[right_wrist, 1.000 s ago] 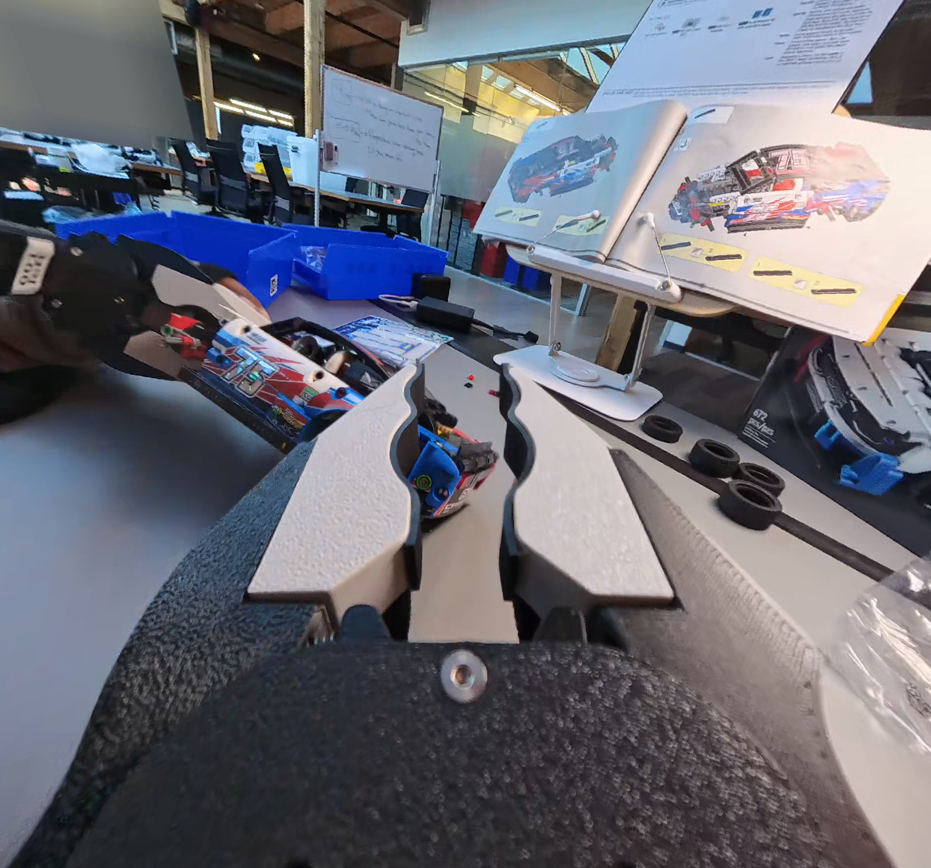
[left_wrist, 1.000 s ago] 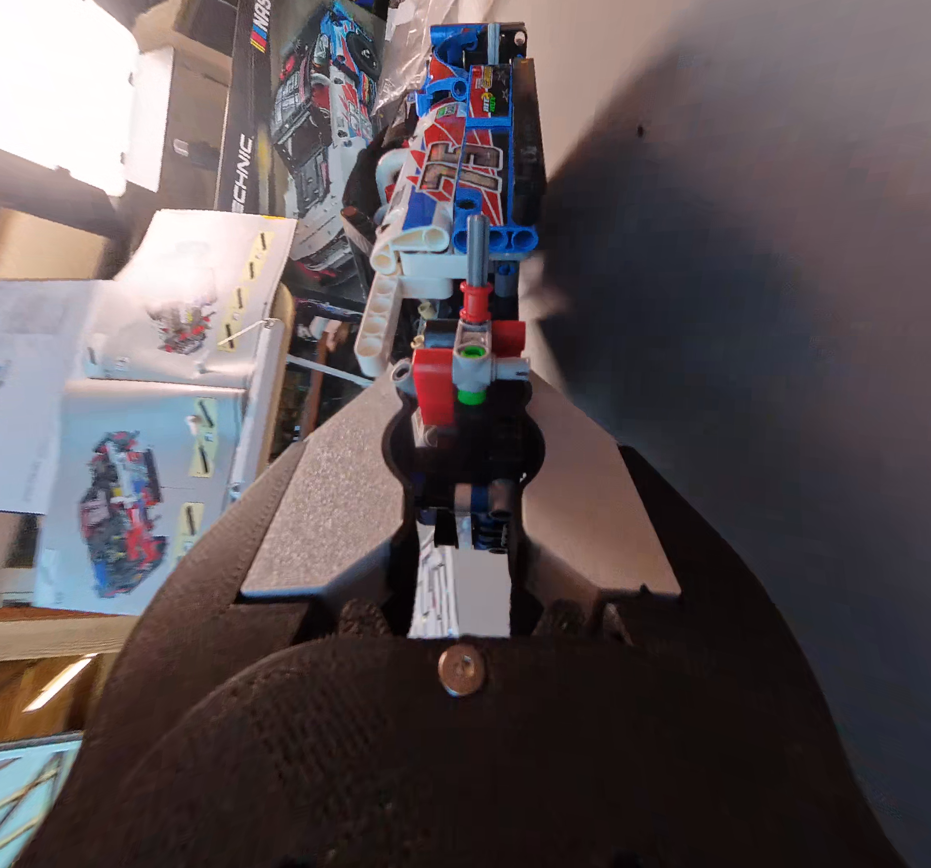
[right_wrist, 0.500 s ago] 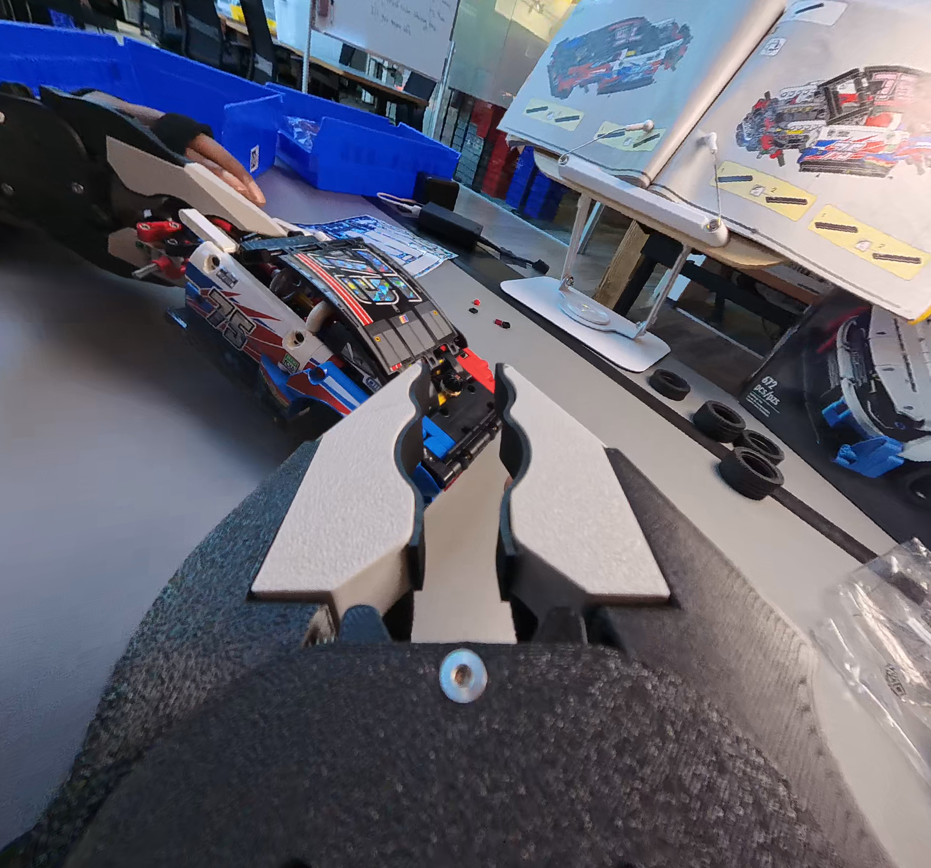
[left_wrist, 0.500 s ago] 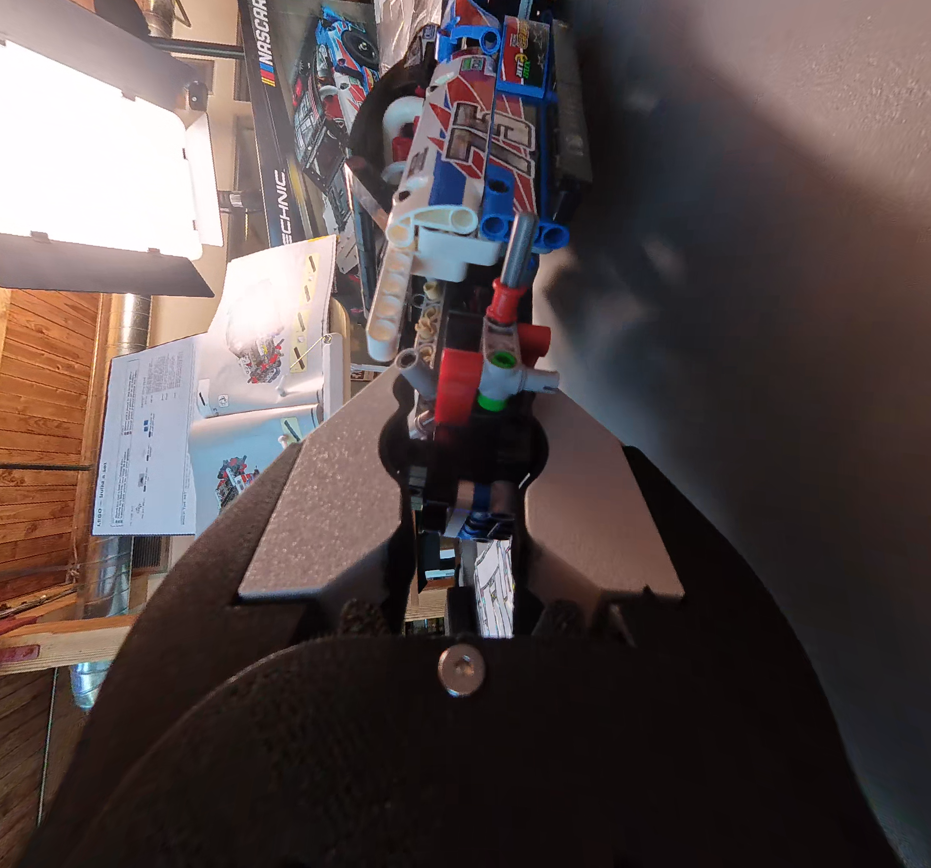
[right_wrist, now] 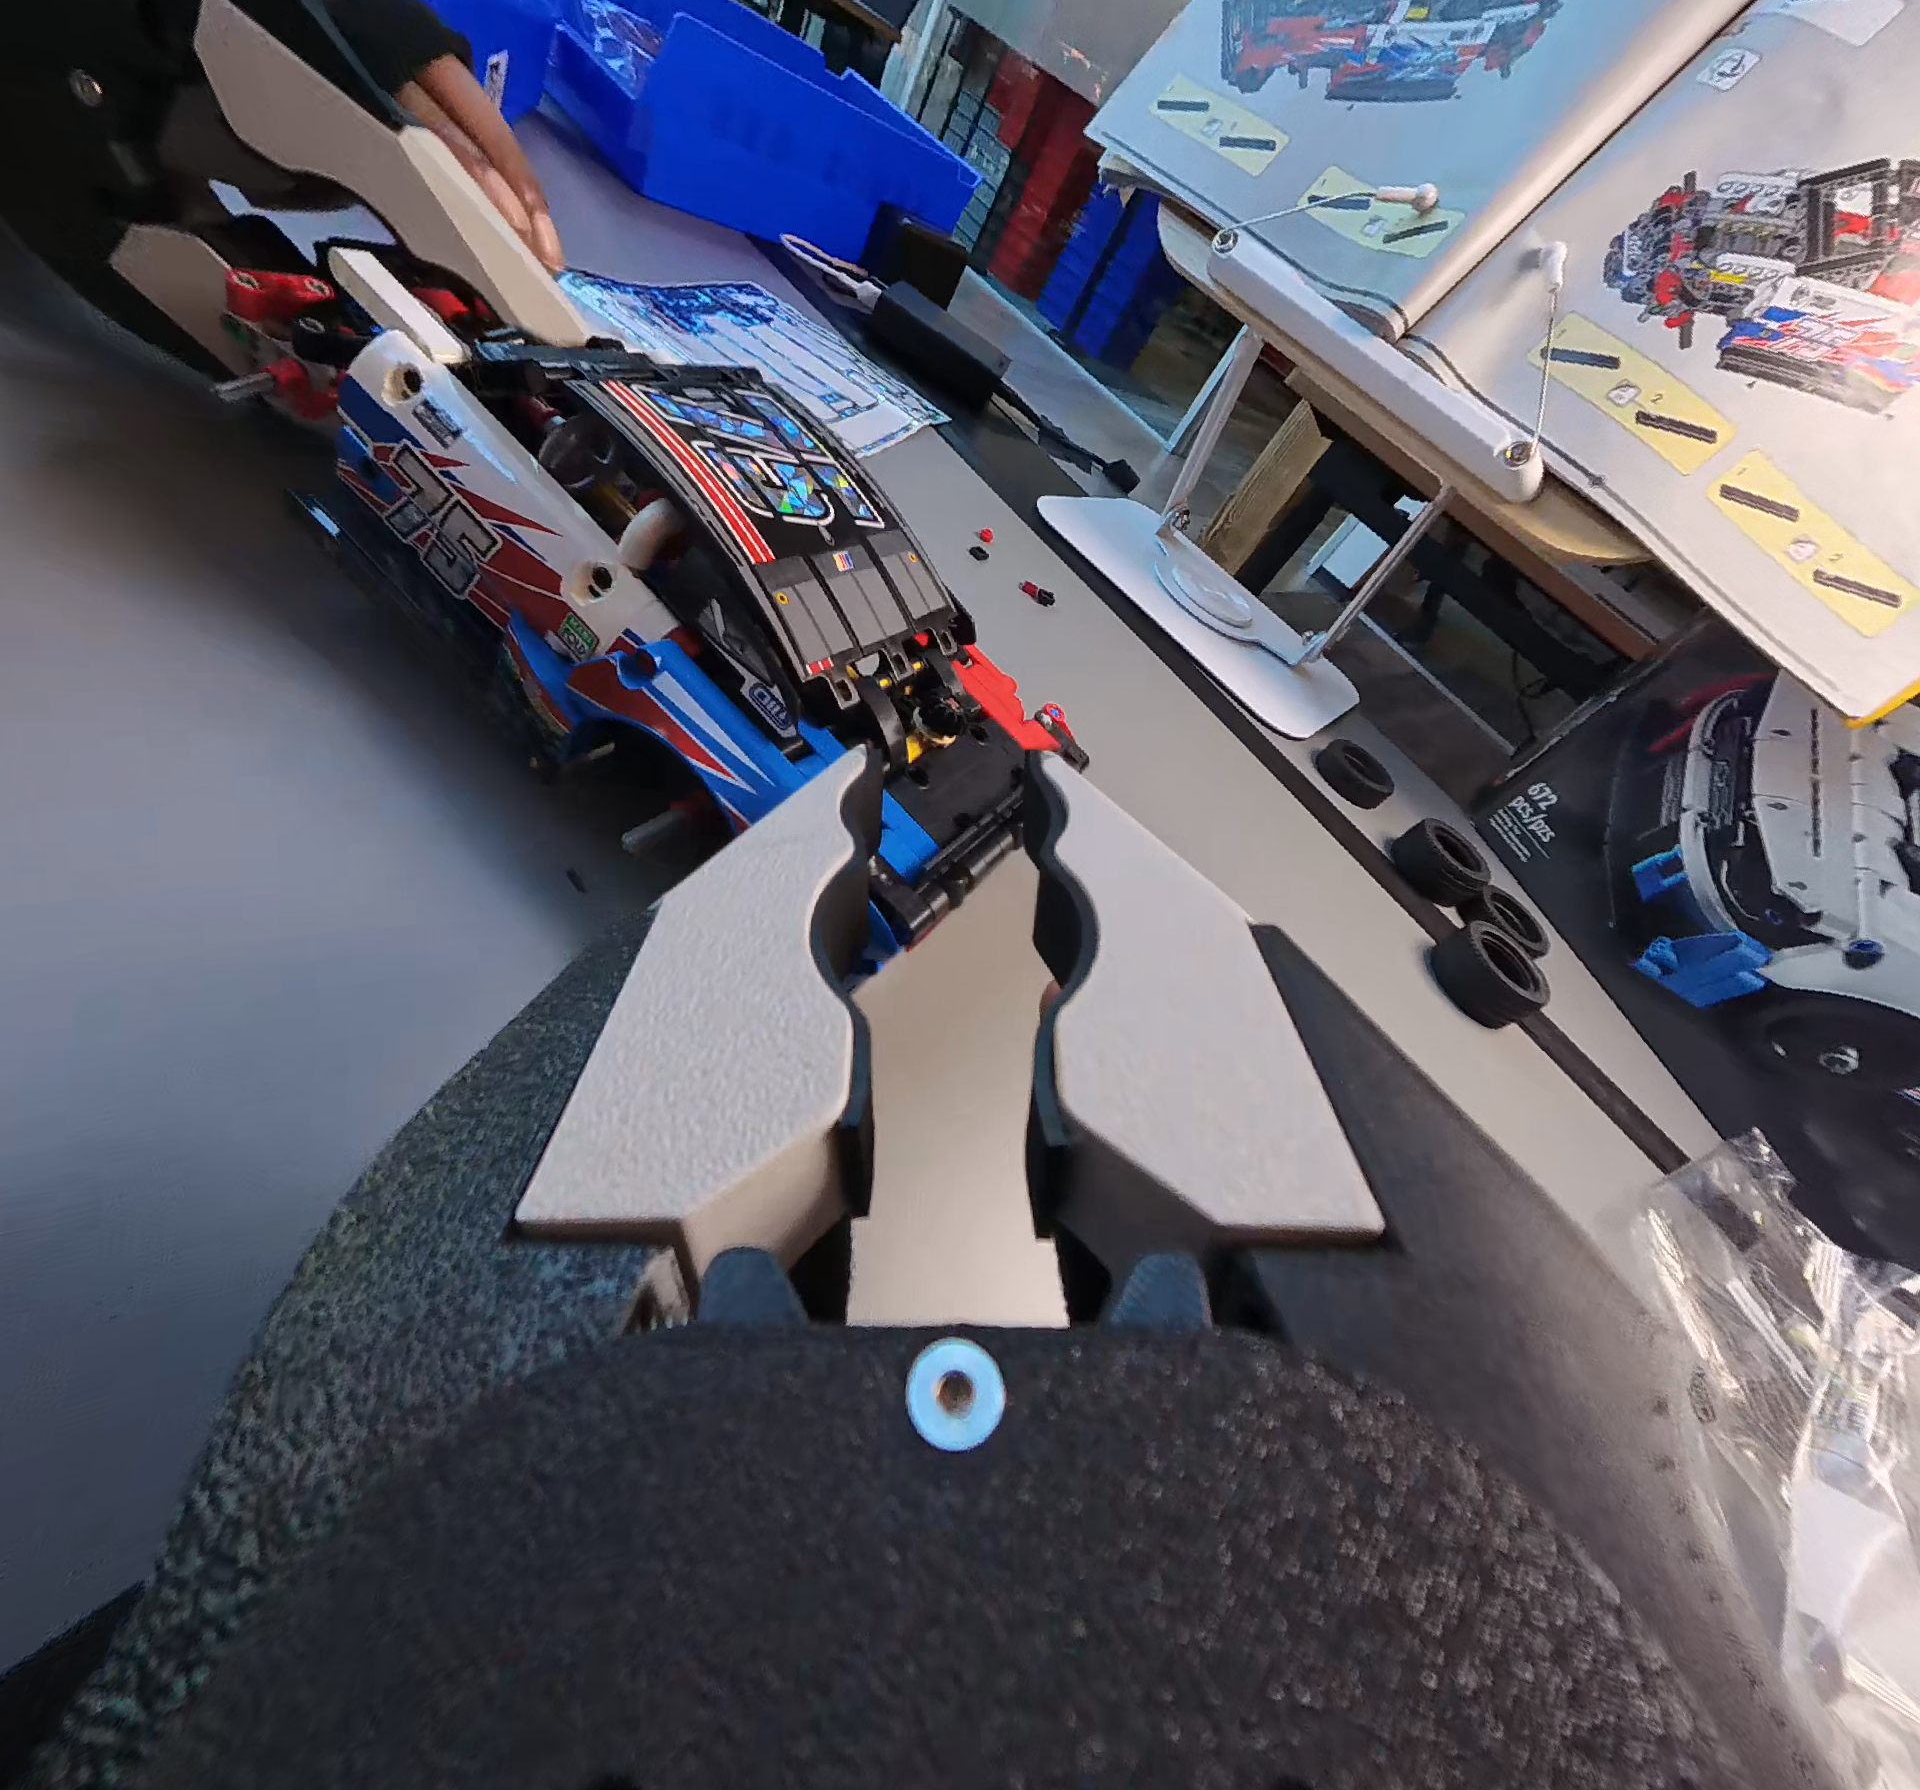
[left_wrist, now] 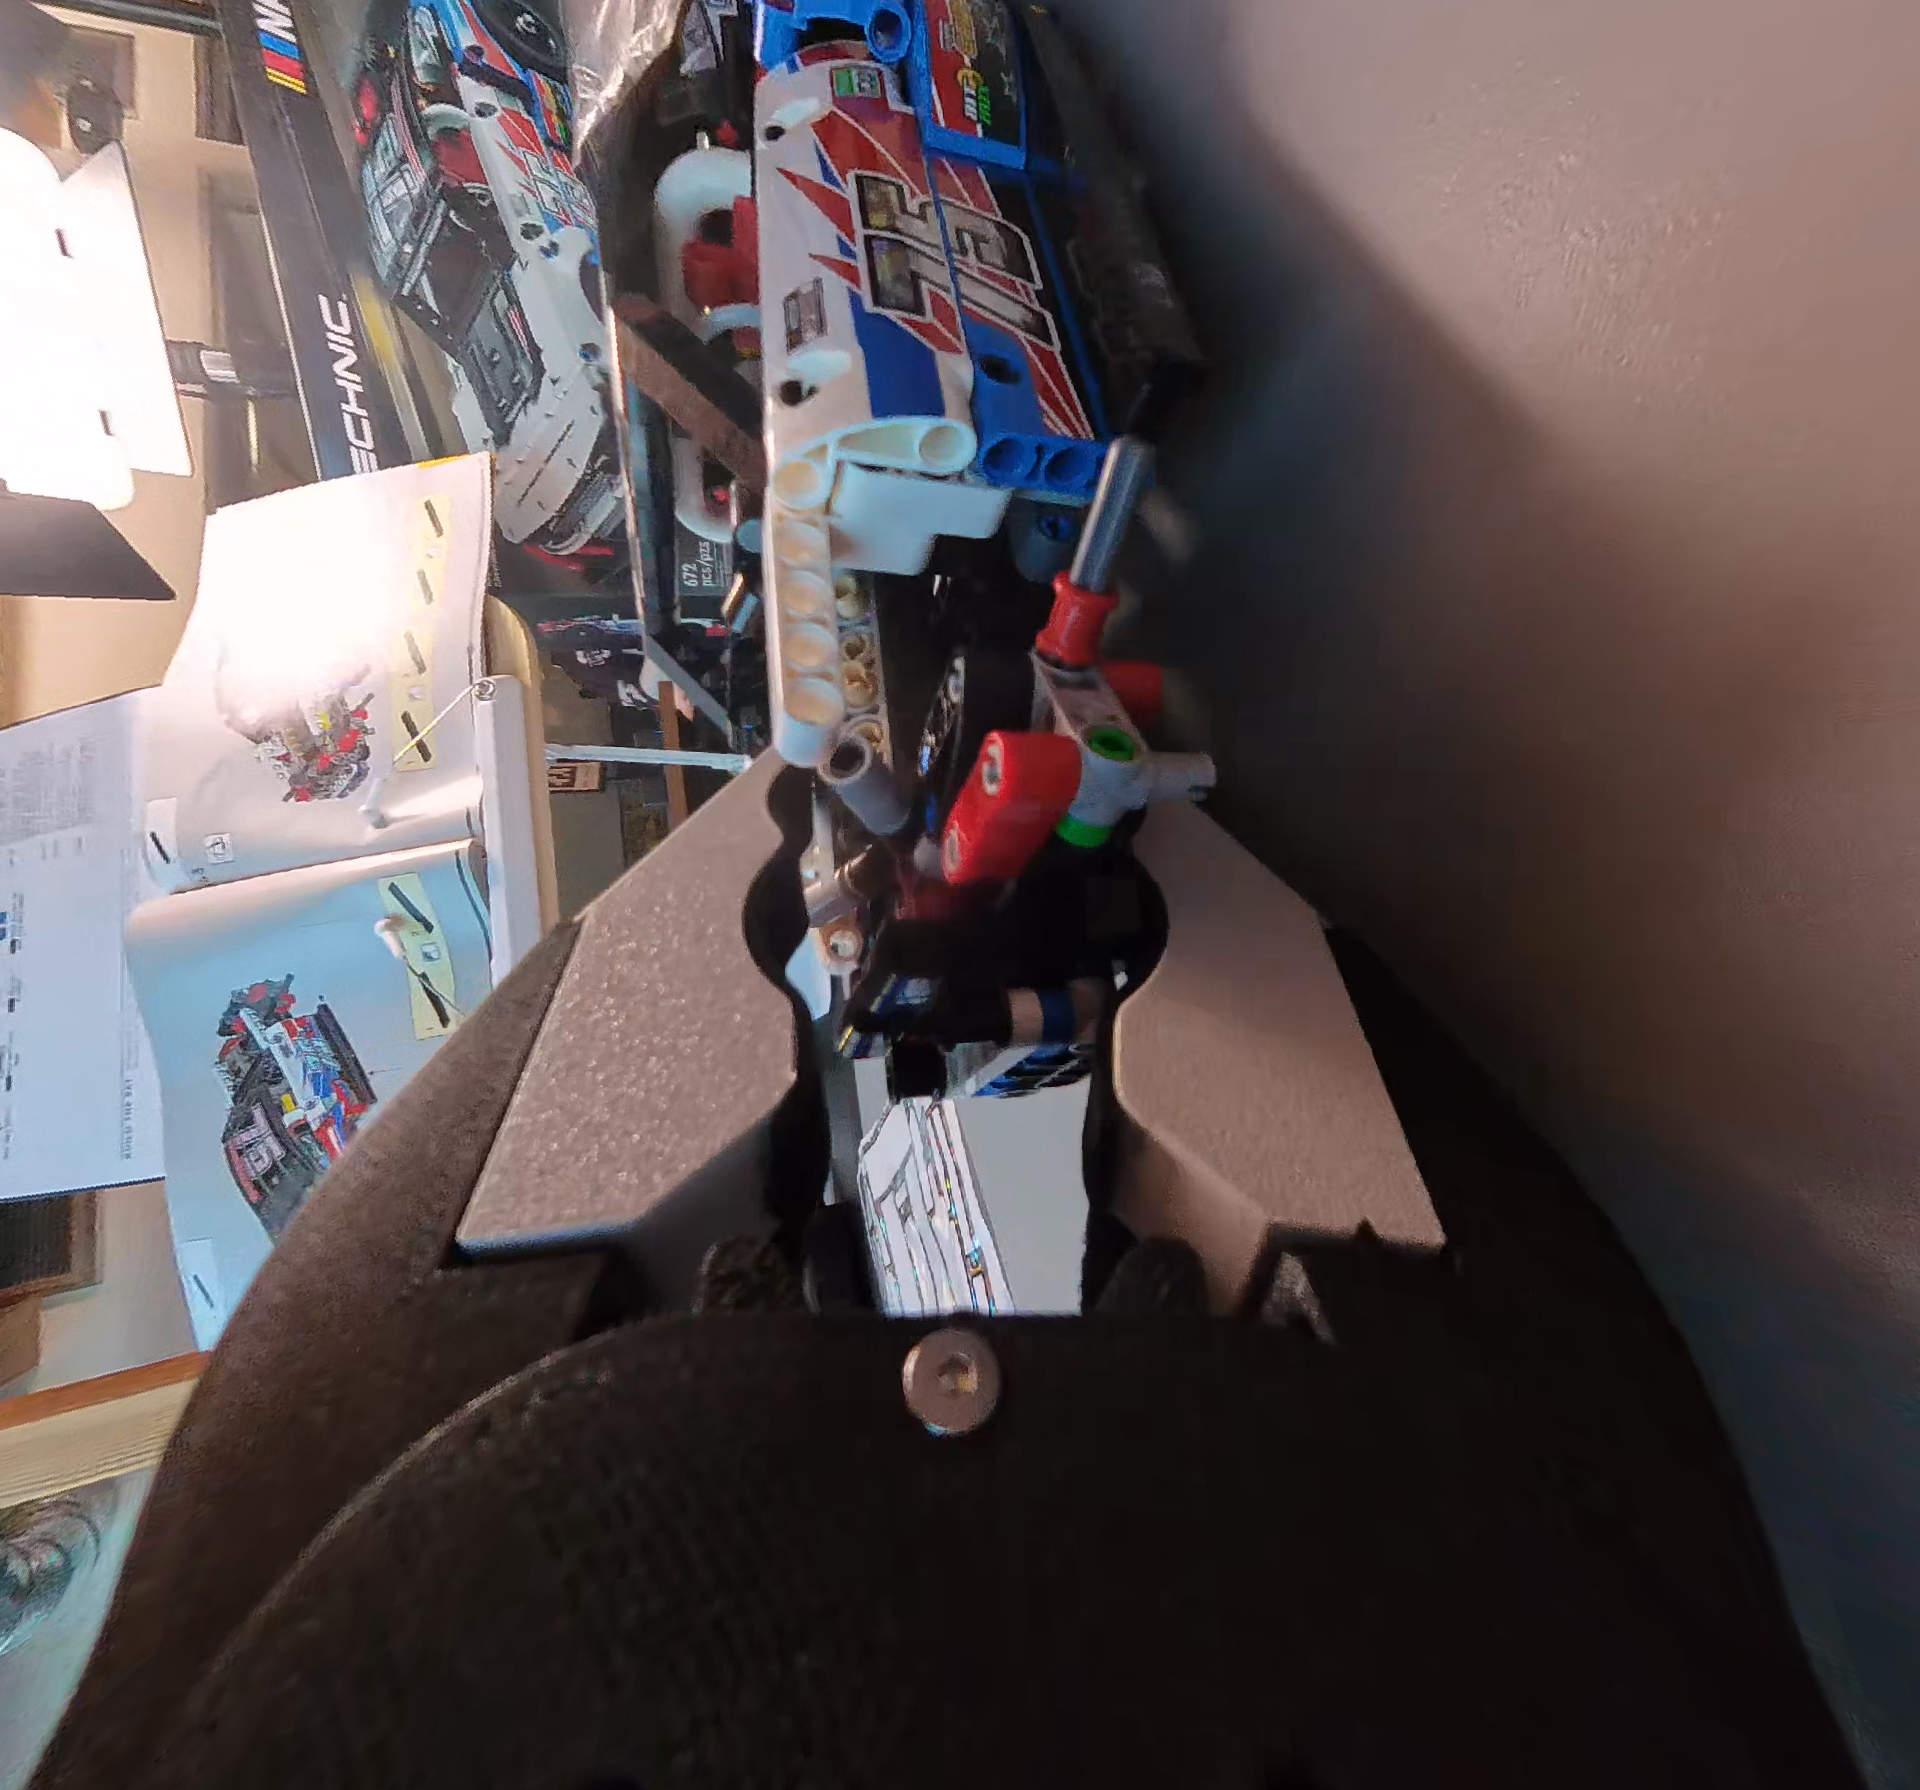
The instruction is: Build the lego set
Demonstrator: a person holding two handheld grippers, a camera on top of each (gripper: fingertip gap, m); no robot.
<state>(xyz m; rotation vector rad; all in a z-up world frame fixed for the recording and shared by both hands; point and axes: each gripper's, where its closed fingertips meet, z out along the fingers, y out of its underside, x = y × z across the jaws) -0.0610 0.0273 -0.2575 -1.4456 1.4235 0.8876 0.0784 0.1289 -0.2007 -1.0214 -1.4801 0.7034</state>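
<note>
My left gripper (left_wrist: 961, 867), rolled sideways, clamps one end of the lego car (right_wrist: 665, 535); my right gripper (right_wrist: 951, 805) hovers parted at its opposite end, gripping nothing.

There is writing about the room, though I am not repeating it: white lettering is running along the dark set box (left_wrist: 312, 213), a big number sticker is sitting on the side of the lego car (left_wrist: 883, 286), and small print is lying across the open instruction booklet (right_wrist: 1455, 130).
</note>
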